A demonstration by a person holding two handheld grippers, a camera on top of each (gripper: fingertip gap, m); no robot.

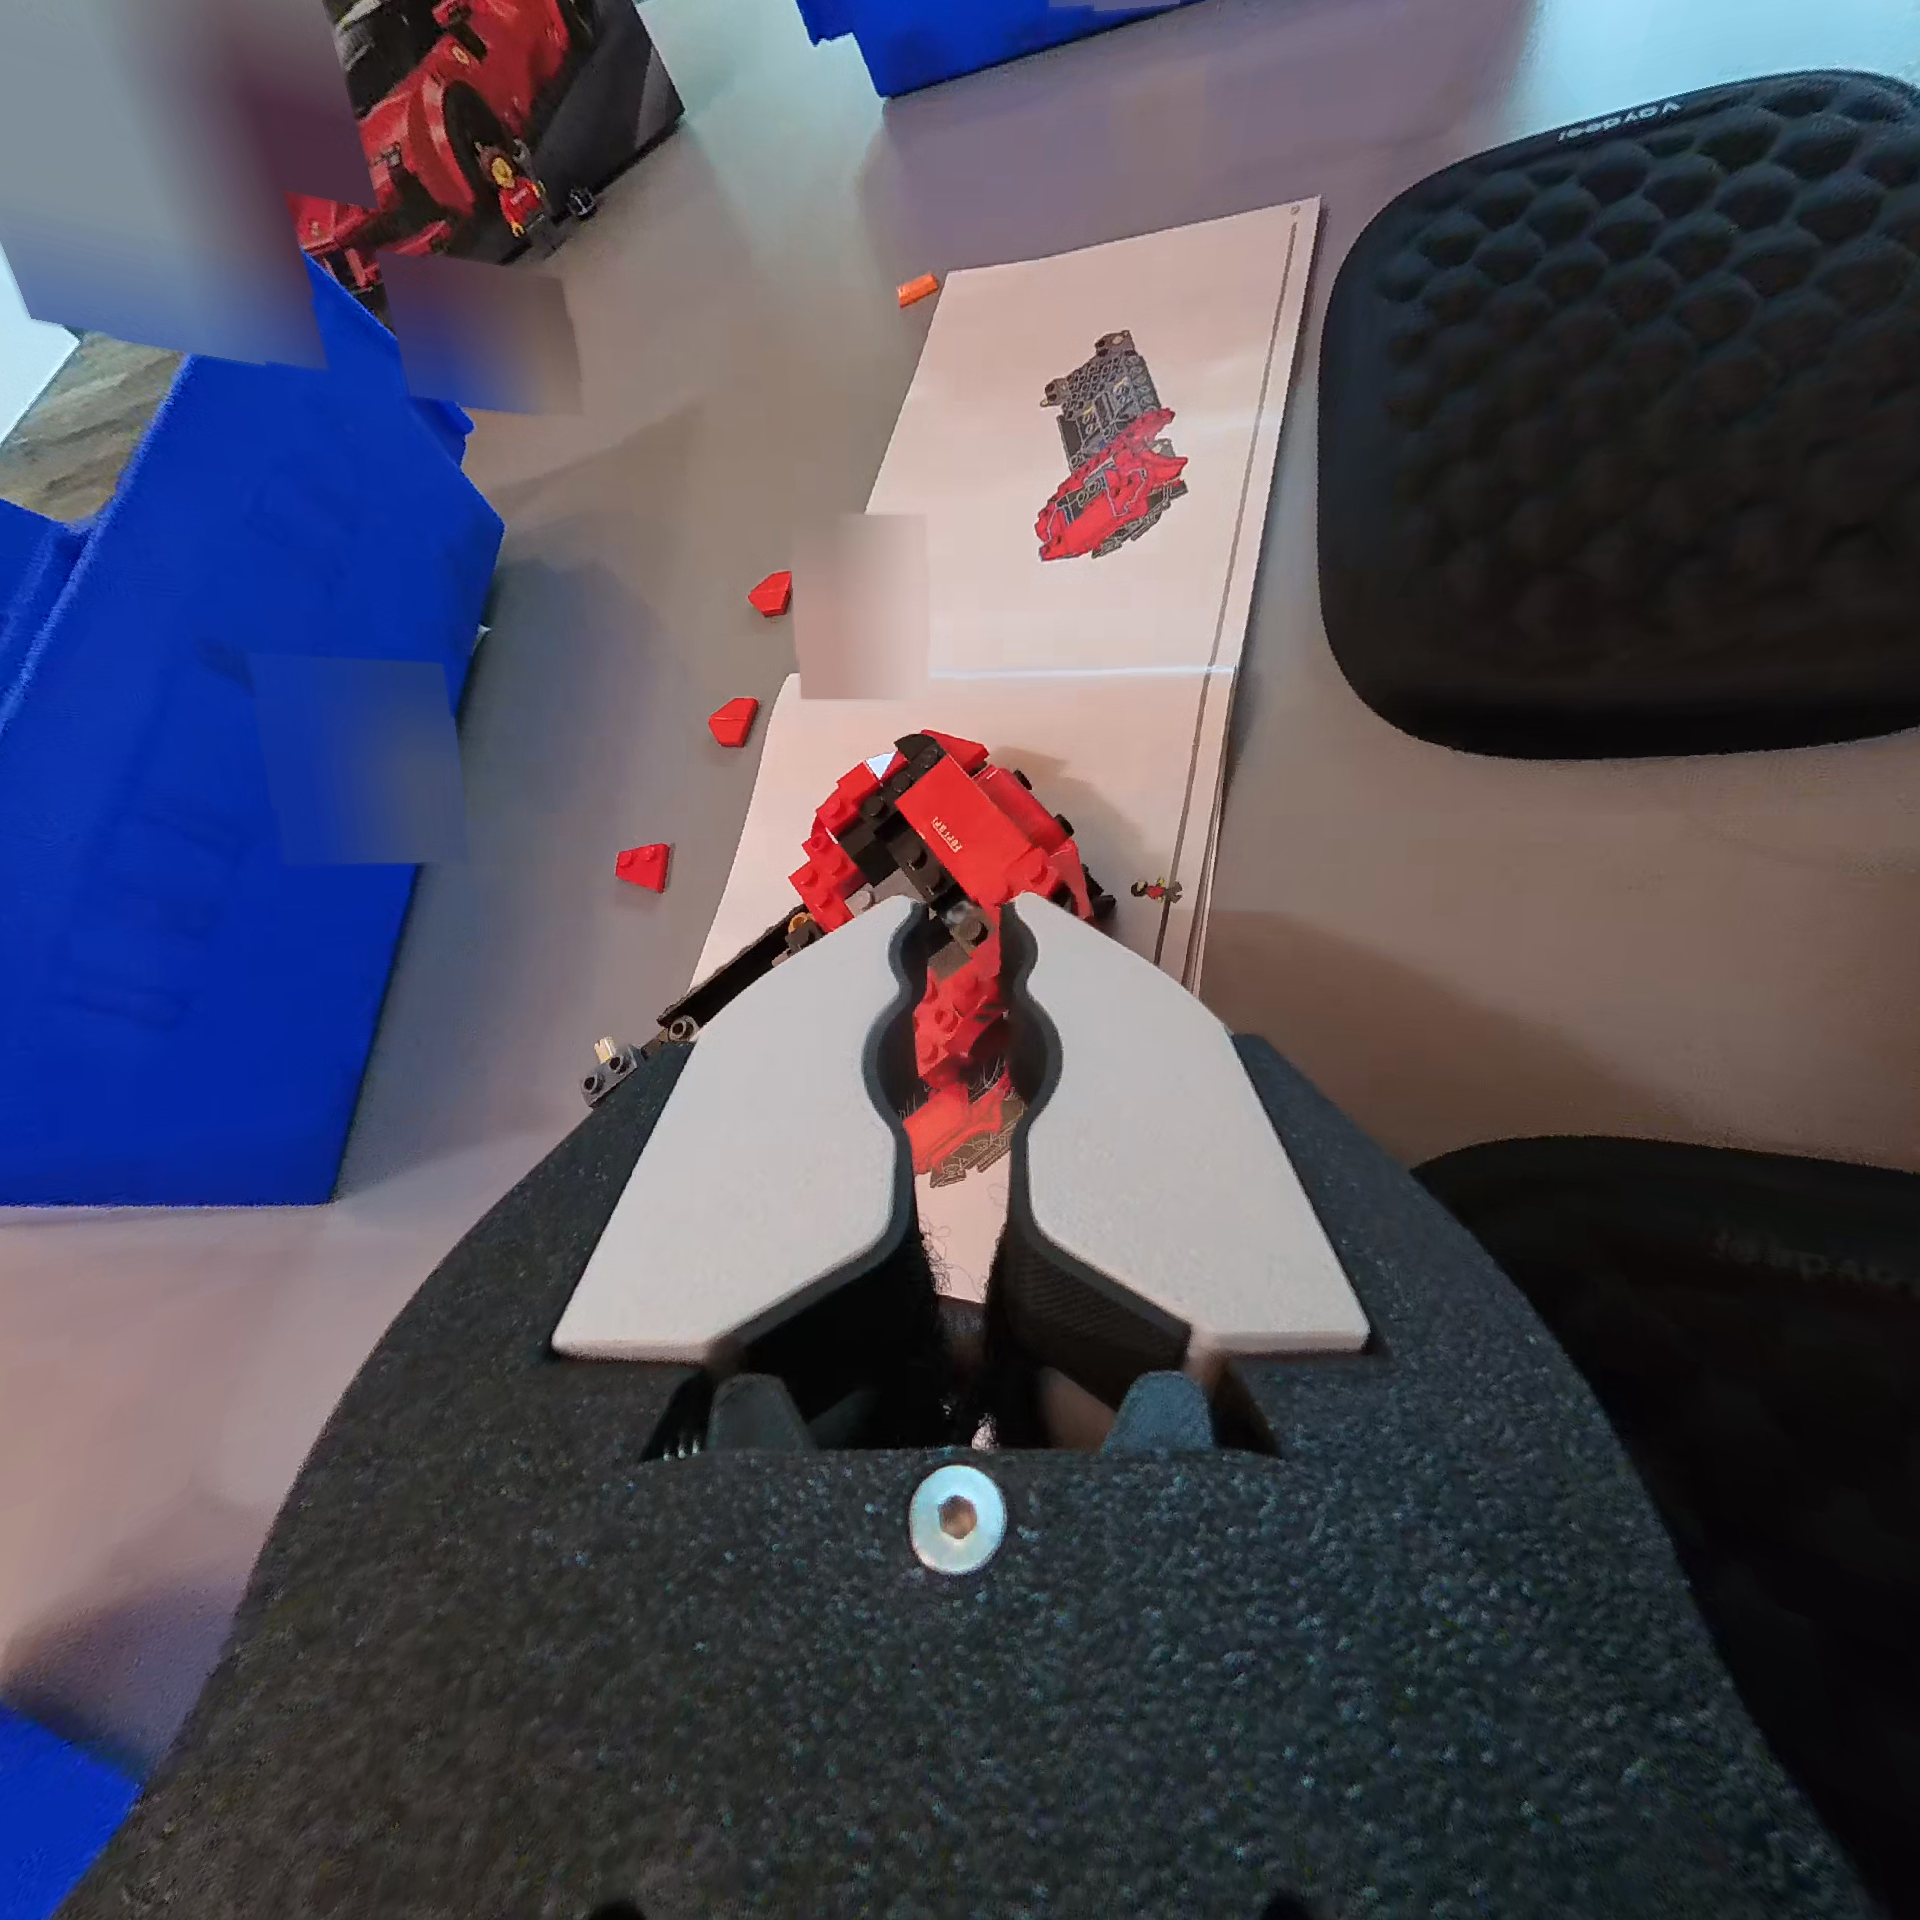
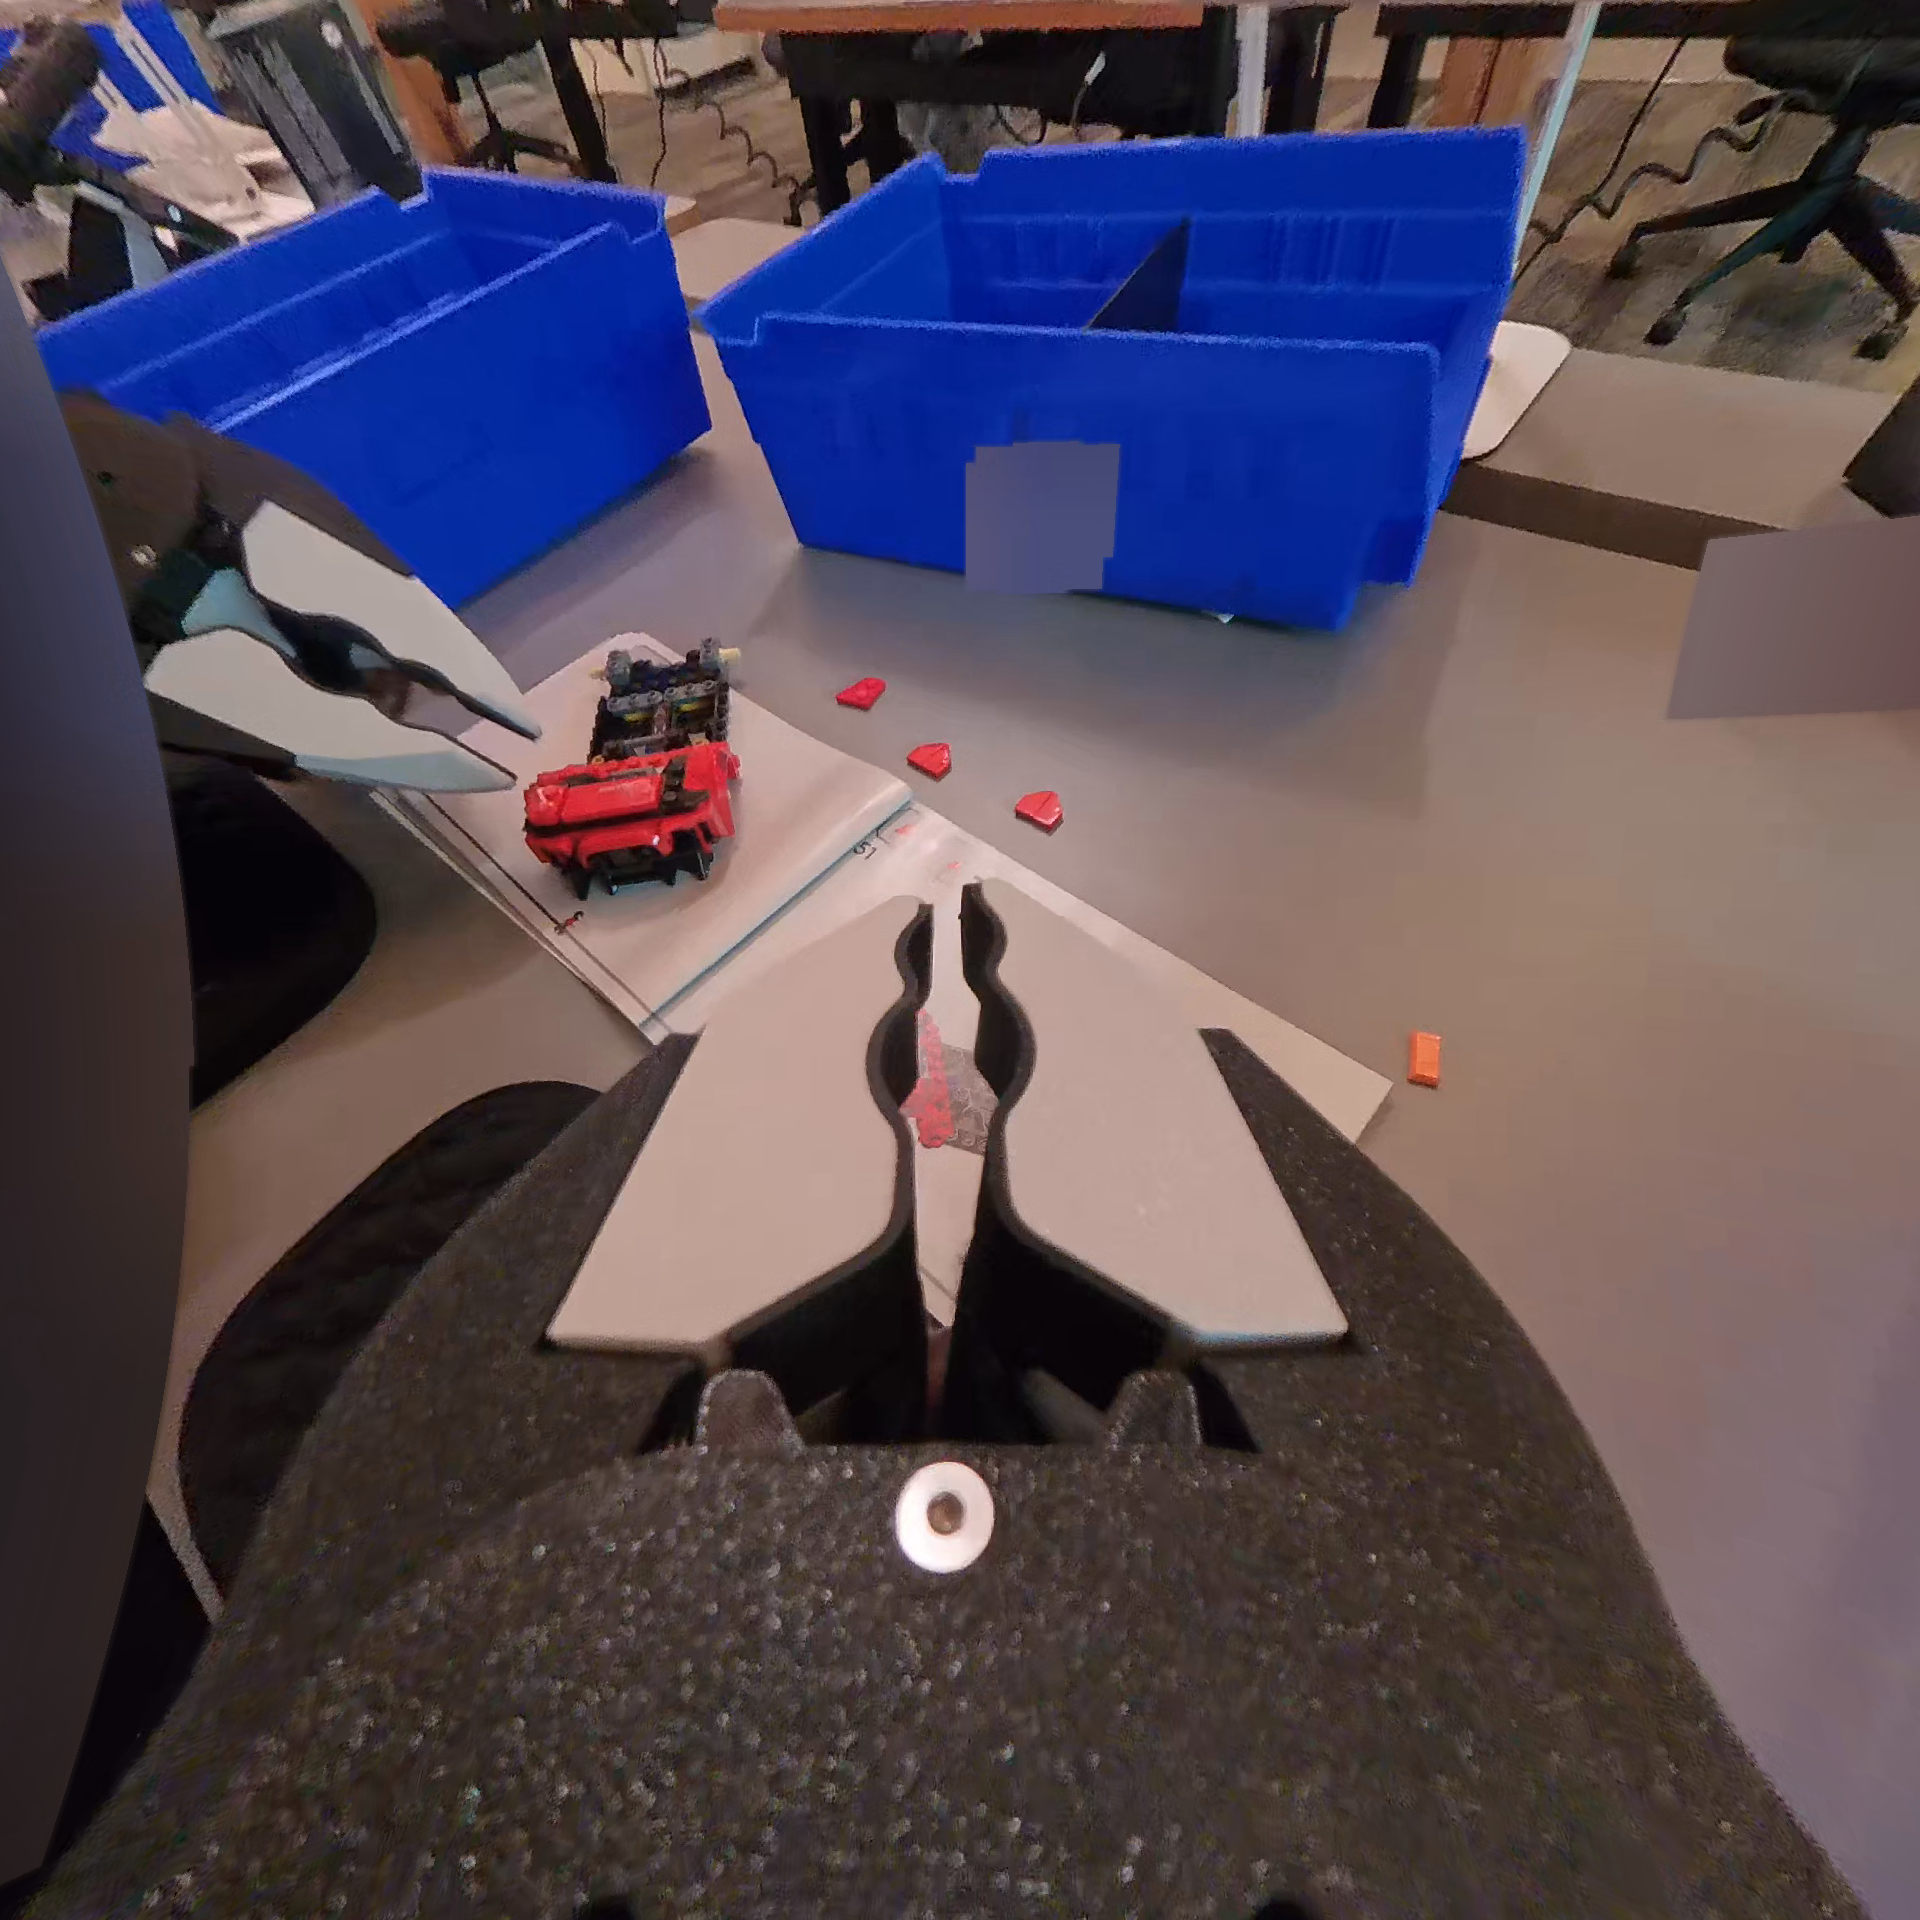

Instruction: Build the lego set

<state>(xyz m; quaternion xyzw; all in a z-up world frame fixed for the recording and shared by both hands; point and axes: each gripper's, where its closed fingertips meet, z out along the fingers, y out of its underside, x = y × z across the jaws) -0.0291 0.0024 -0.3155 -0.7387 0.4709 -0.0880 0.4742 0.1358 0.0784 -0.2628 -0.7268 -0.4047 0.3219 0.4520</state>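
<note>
The partly built red car (image 2: 632,816) rests on the open booklet (image 2: 821,790) on the counter (image 2: 1455,831). The left tongs (image 1: 961,914) hover just beside it, slightly spread, holding nothing. The right tongs (image 2: 948,899) stand apart, nearly pressed together, empty. Three red pieces (image 2: 930,760) lie nearby.

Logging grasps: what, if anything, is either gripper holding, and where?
Nothing. The left gripper's tips stop just short of the red Lego car; the right gripper hangs empty over the instruction booklet.
</note>
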